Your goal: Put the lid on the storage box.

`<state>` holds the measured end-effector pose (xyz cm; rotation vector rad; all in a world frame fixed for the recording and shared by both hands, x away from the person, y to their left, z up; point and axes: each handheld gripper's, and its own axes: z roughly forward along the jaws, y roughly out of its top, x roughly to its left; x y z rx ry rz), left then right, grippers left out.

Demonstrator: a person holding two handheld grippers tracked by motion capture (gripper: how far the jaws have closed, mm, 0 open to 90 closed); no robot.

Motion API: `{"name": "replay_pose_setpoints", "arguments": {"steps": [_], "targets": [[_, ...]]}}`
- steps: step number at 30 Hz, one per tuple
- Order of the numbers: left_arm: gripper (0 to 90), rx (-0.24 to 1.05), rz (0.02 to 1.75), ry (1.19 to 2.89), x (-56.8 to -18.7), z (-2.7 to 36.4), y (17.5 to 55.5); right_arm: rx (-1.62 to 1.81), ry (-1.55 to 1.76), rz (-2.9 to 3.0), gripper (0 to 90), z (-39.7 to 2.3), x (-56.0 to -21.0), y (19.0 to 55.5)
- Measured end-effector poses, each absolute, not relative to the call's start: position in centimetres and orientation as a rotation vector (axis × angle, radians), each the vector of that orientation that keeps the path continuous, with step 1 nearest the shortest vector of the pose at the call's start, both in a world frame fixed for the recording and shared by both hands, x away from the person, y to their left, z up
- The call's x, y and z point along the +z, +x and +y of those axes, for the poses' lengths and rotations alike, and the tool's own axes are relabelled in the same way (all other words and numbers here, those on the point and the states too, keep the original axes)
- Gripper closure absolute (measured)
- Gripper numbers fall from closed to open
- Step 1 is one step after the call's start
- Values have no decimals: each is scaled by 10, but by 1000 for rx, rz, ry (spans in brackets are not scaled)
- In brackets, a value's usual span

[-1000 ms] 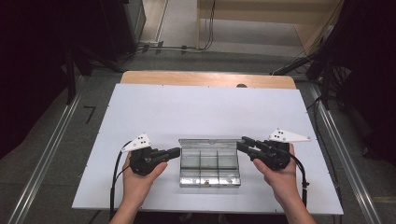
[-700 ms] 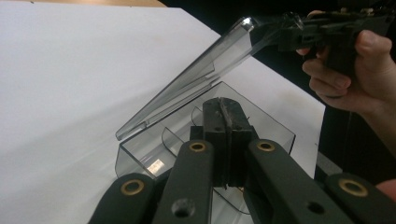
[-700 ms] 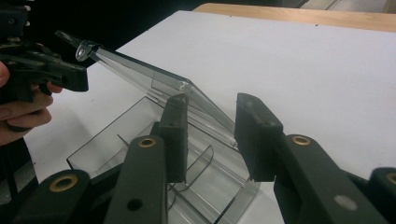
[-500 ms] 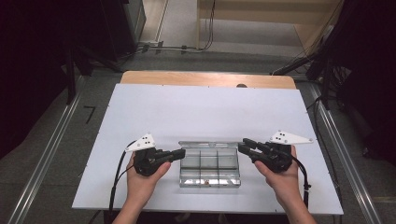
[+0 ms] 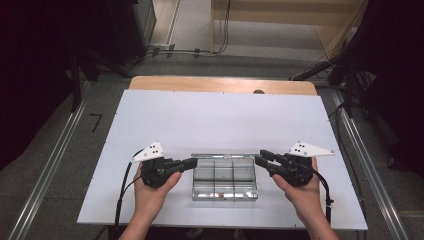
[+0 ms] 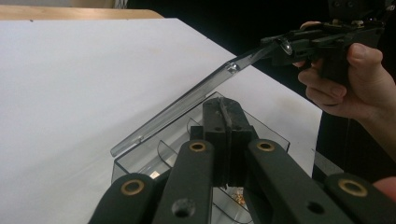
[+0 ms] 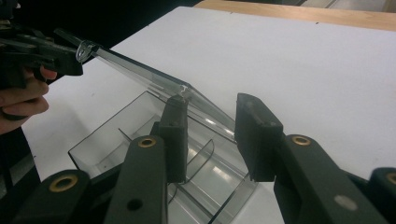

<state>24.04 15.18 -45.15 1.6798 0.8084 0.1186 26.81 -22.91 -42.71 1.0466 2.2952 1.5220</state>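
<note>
Between my left gripper (image 5: 192,163) and right gripper (image 5: 260,157): clear box (image 5: 225,186), lid (image 6: 187,103) tipped up.
Lid's long axis runs gripper to gripper across the bench (image 5: 225,120); left jaws together, right jaws apart by its end.

The high view looks forward and down from above the person's side, taking in the whole white surface (image 5: 220,120) from a distance. The left gripper view sits low and close behind its own black jaws, facing across the clear box (image 6: 187,140). The right gripper view faces it from the opposite end. All three views share the clear box (image 5: 224,176) and its raised lid (image 7: 154,81).
</note>
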Motion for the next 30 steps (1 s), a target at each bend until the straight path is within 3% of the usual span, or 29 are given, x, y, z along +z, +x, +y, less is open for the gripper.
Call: {"name": "replay_pose_setpoints", "arguments": {"steps": [24, 30], "targets": [[900, 105, 818, 1650, -452, 159, 241, 1472, 1065, 2282, 550, -240, -425, 251], [900, 100, 834, 1654, -457, 160, 241, 1413, 1076, 2347, 644, -243, -446, 251]]}}
